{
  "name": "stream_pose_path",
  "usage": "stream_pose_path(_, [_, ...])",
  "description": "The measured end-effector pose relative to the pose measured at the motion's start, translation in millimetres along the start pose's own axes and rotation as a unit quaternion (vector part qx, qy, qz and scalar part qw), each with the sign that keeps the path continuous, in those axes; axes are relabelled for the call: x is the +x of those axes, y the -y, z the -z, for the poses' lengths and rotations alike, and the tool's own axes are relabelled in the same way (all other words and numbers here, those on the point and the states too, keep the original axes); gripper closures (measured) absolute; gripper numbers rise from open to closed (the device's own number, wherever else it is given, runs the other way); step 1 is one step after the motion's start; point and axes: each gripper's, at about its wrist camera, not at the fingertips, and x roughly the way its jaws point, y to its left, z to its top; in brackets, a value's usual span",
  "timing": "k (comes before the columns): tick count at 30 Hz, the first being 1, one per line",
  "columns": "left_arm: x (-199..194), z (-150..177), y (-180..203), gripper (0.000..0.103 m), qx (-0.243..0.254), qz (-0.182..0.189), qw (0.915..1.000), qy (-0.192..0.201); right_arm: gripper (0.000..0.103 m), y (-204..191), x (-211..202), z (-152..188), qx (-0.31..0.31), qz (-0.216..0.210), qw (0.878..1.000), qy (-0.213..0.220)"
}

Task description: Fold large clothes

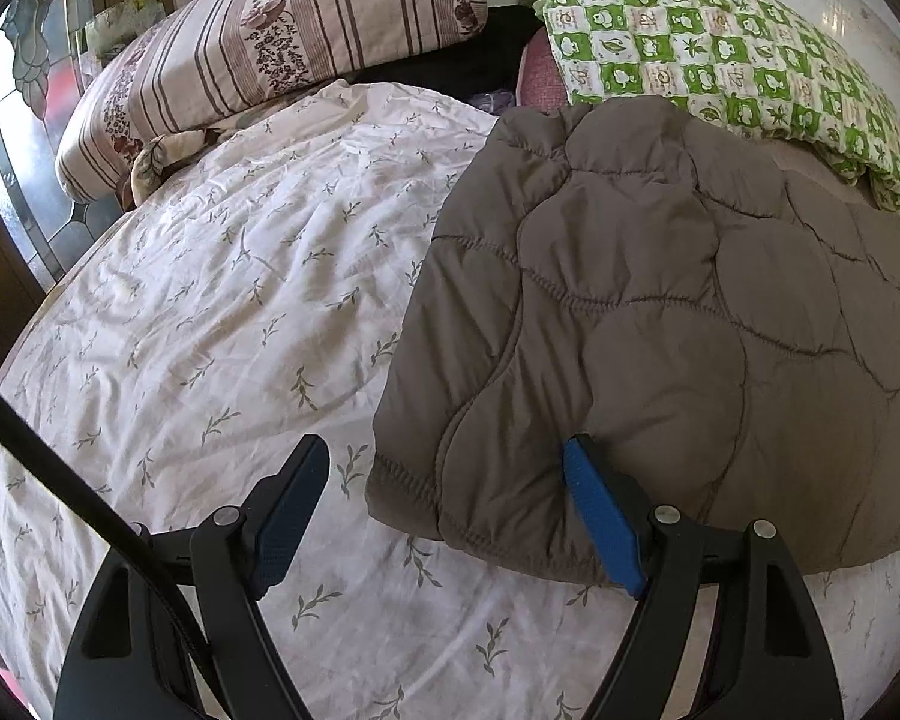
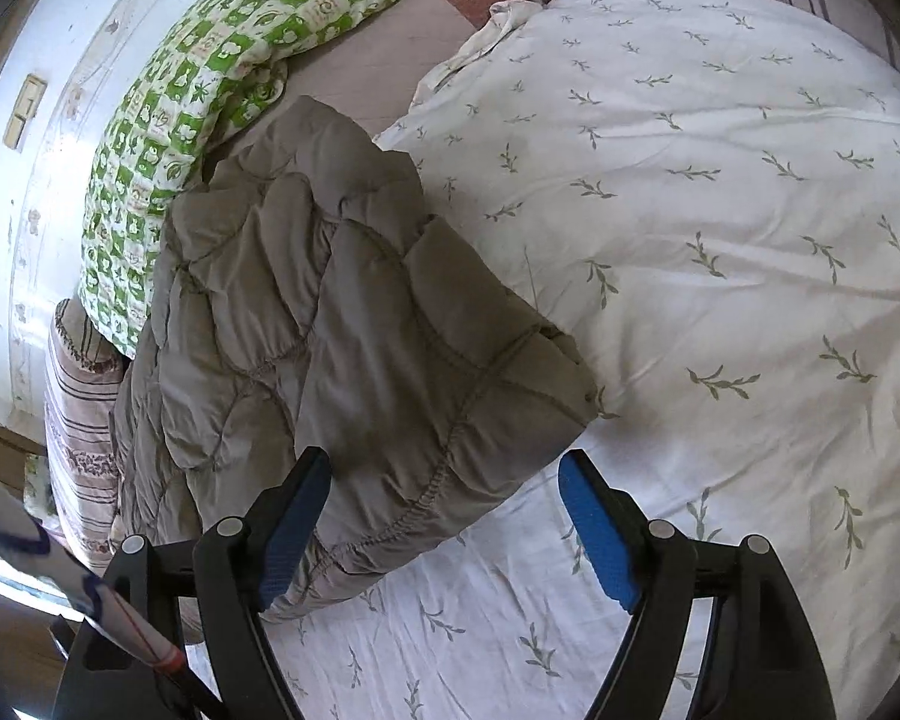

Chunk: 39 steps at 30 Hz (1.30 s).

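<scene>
A grey-brown quilted jacket (image 1: pixel 660 312) lies folded in a thick bundle on the white leaf-print bed sheet (image 1: pixel 210 300). My left gripper (image 1: pixel 447 456) is open at the jacket's near left corner, its right blue pad (image 1: pixel 600 516) against the jacket's near edge and its left pad over the sheet. In the right wrist view the jacket (image 2: pixel 342 330) lies left of centre on the sheet (image 2: pixel 720 210). My right gripper (image 2: pixel 444 468) is open over the jacket's near corner, holding nothing.
A striped pillow (image 1: pixel 270 42) lies at the back left and a green checked blanket (image 1: pixel 720 54) behind the jacket, also in the right wrist view (image 2: pixel 210 84). A white wall (image 2: pixel 24 180) borders the bed. A window with patterned glass (image 1: pixel 24 96) is at the far left.
</scene>
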Motion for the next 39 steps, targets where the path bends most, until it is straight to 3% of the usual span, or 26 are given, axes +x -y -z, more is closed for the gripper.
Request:
stream_pose_path(6, [-1, -1, -1, 0.023, -0.007, 0.007, 0.9999, -0.007, 0.019, 4, 1, -1, 0.013, -0.004, 1.000, 0.000])
stream_pose_path(7, [-1, -2, -4, 0.023, -0.014, 0.017, 0.9997, -0.014, 0.019, 5, 2, -1, 0.018, -0.006, 1.000, 0.000])
stream_pose_path(10, [0, -9, -30, 0.021, -0.081, 0.093, 0.9913, -0.046, 0.019, 9, 1, -3, 0.026, -0.008, 1.000, 0.002])
stream_pose_path(13, [10, -5, -65, 0.021, -0.187, 0.182, 0.9618, -0.084, 0.018, 10, 1, -3, 0.033, -0.016, 0.999, 0.001])
stream_pose_path(14, [17, -2, -76, 0.021, -0.218, 0.210, 0.9480, -0.098, 0.018, 10, 1, -3, 0.035, -0.019, 0.999, 0.001])
stream_pose_path(21, [36, 9, -89, 0.021, -0.293, 0.271, 0.9086, -0.123, 0.018, 8, 3, -3, 0.040, -0.029, 0.999, 0.000])
stream_pose_path(29, [54, 15, -79, 0.021, -0.310, 0.293, 0.8937, -0.139, 0.018, 18, 5, -5, 0.070, -0.046, 0.997, -0.001])
stream_pose_path(36, [69, 8, -74, 0.019, -0.315, 0.298, 0.8946, -0.107, 0.016, 28, 14, -13, 0.098, -0.060, 0.993, 0.004])
stream_pose_path(39, [72, 4, -72, 0.018, -0.312, 0.299, 0.8962, -0.098, 0.012, 35, 25, -21, 0.118, -0.088, 0.989, 0.003])
